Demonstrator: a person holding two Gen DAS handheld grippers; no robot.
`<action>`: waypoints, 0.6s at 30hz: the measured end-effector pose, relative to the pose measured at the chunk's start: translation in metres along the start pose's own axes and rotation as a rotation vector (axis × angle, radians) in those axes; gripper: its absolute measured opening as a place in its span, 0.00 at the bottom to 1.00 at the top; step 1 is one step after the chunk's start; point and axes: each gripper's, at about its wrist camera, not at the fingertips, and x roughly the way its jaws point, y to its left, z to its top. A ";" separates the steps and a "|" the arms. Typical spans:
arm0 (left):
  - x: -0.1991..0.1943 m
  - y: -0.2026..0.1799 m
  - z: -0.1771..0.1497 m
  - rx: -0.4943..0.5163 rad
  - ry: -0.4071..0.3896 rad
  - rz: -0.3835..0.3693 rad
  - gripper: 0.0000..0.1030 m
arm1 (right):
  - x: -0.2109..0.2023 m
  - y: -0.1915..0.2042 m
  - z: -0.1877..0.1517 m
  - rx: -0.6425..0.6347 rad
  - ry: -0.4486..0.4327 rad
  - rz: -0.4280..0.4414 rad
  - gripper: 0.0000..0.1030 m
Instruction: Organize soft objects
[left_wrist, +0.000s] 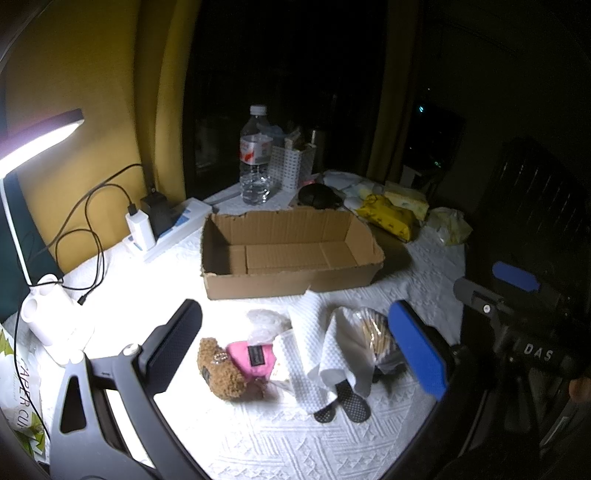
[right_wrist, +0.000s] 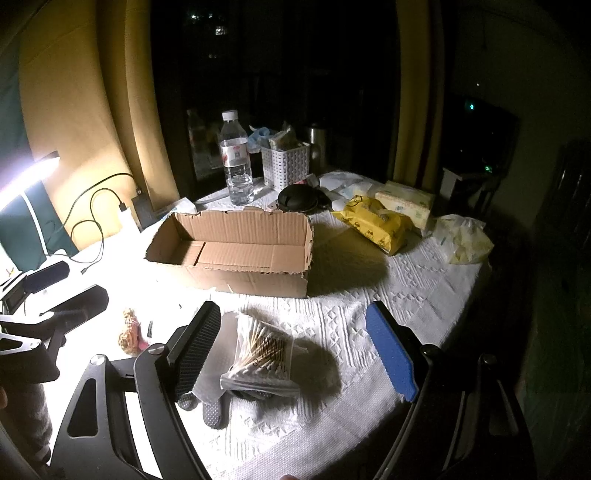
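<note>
Counting soft things: one brown plush bear (left_wrist: 221, 373) in a pink outfit, one white paper towel (left_wrist: 314, 350), and one clear bag of cotton swabs (right_wrist: 262, 350)
Bear: lying on the white tablecloth (left_wrist: 295, 443), near the towel, in front of the cardboard box (left_wrist: 288, 251)
Cotton swabs: one bag, resting on the towel's right side, over a pair of dark mesh-patterned items (left_wrist: 343, 404) whose ends stick out below
Box: one, open-topped, nothing visible inside, standing well behind the soft things
Left gripper (left_wrist: 295, 347): one black finger and one blue, spread wide, hovering low with the bear and towel between them, gripping nothing
Right gripper (right_wrist: 295, 350): fingers likewise spread wide, straddling the swab bag from above, black finger (right_wrist: 195, 350) just beside the towel's edge, nothing gripped
Background: one water bottle (left_wrist: 255, 155), one white basket (right_wrist: 284, 164), one yellow wipes pack (right_wrist: 376, 225), one tissue pack (right_wrist: 406, 203), one power strip (left_wrist: 173, 229), one lit lamp (left_wrist: 40, 136)
</note>
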 end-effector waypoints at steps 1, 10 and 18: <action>0.000 0.000 0.000 0.003 -0.001 -0.001 0.99 | 0.000 0.000 0.001 -0.001 0.000 -0.001 0.82; 0.002 -0.009 -0.001 0.030 -0.001 -0.005 0.99 | 0.003 -0.001 0.001 0.008 0.009 0.017 0.82; 0.019 -0.005 -0.012 0.031 0.051 0.011 0.99 | 0.018 -0.018 -0.003 0.034 0.029 0.038 0.82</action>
